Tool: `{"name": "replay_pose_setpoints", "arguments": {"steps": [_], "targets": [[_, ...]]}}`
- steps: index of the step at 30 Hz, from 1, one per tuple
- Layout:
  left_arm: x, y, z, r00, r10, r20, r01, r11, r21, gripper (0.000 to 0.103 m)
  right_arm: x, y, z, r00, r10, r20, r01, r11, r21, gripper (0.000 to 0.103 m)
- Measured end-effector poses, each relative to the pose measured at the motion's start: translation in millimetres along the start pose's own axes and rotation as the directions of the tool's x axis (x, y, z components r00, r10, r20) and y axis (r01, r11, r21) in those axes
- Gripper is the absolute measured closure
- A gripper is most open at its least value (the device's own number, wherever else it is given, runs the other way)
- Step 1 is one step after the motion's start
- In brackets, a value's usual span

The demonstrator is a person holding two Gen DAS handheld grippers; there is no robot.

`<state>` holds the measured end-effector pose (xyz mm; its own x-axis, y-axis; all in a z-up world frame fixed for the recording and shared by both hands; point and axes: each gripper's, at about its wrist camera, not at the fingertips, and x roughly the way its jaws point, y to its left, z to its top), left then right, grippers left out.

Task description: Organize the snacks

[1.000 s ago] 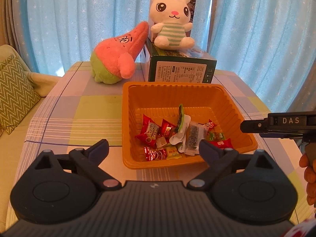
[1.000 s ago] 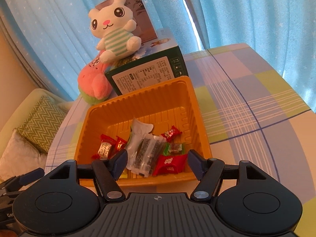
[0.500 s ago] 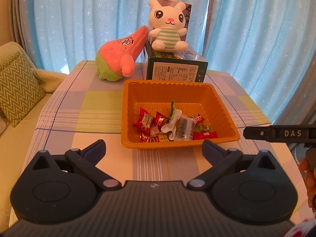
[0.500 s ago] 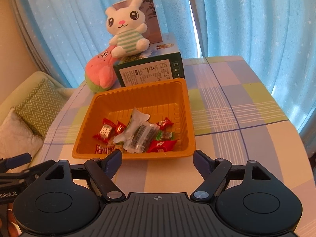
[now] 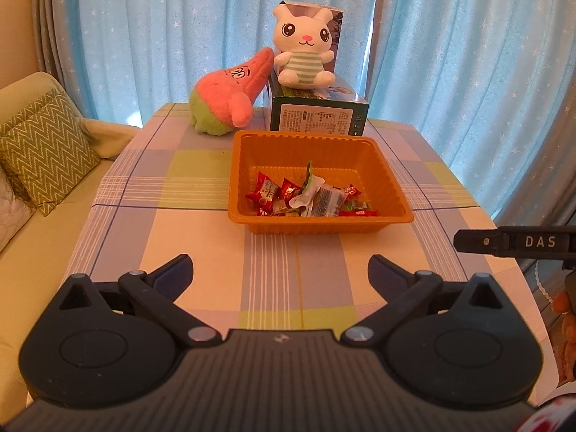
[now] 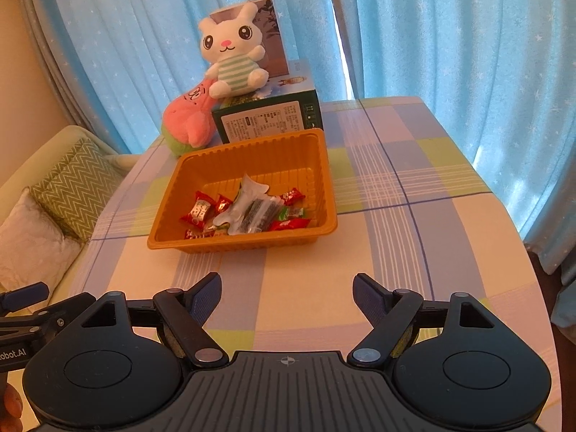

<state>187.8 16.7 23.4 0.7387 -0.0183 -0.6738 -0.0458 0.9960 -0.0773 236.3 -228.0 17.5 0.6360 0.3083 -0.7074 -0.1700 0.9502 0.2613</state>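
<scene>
An orange plastic tray (image 5: 392, 187) (image 6: 325, 180) sits mid-table and holds several wrapped snacks (image 5: 309, 198) (image 6: 248, 210): red, green and clear wrappers piled at its near side. My left gripper (image 5: 280, 270) is open and empty, above the near table edge, well short of the tray. My right gripper (image 6: 287, 289) is also open and empty, the same distance back. The right gripper's side shows at the right edge of the left wrist view (image 5: 514, 243).
A green box (image 5: 318, 117) (image 6: 268, 118) stands behind the tray with a white bunny plush (image 5: 304, 48) (image 6: 232, 61) on it. A pink star plush (image 5: 230, 97) (image 6: 189, 118) leans at its left. A sofa with a zigzag cushion (image 5: 43, 147) lies left. Blue curtains hang behind.
Both grippers have pulled back from the tray toward the near table edge, staying open. The tray and snacks have not moved.
</scene>
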Motion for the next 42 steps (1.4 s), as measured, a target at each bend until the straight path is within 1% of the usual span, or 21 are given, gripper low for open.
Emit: {"name": "replay_pose_setpoints", "arguments": {"steps": [3, 7, 14, 21, 23, 26, 33, 42], "targets": [[-15.8, -2.5, -9.2, 1.000, 0.021, 0.006, -0.021, 1.000, 0.003, 0.001, -15.3, 3.3, -7.8, 1.000, 0.002, 0.008, -0.002, 1.000, -0.008, 0.023], [-35.6, -1.0, -20.8, 1.000, 0.027, 0.008, -0.027, 0.999, -0.031, 0.001, -35.5, 10.4, -21.4, 1.000, -0.001, 0.023, 0.002, 1.000, -0.029, 0.023], [-66.9, -2.9, -39.6, 0.998, 0.056, 0.021, -0.054, 0.997, -0.052, 0.001, -60.3, 23.8, -48.6, 0.999, -0.001, 0.036, 0.004, 0.998, -0.063, 0.023], [-87.3, -6.7, -55.9, 0.999, 0.044, 0.019, -0.043, 0.997, -0.056, 0.000, -83.0, 34.4, -77.3, 0.999, -0.003, 0.044, 0.005, 0.998, -0.058, 0.023], [-93.3, -8.7, -61.3, 0.999, 0.039, 0.019, -0.039, 0.998, -0.042, 0.000, -89.3, 37.6, -85.5, 0.999, -0.007, 0.045, 0.010, 0.998, -0.060, 0.023], [-101.1, -11.9, -69.2, 0.999, 0.042, 0.023, -0.041, 0.999, -0.022, 0.000, -97.2, 40.4, -96.8, 0.999, -0.008, 0.044, 0.010, 0.998, -0.063, 0.023], [-117.2, -9.3, -87.8, 0.999, 0.048, 0.013, -0.048, 0.999, -0.020, 0.000, -114.8, 44.8, -122.7, 0.999, -0.022, 0.031, 0.024, 0.997, -0.076, 0.023], [-138.3, -8.7, -108.5, 0.999, 0.042, 0.010, -0.042, 0.999, -0.014, 0.000, -139.4, 47.7, -140.3, 0.999, -0.033, 0.037, 0.036, 0.997, -0.075, 0.023]]}}
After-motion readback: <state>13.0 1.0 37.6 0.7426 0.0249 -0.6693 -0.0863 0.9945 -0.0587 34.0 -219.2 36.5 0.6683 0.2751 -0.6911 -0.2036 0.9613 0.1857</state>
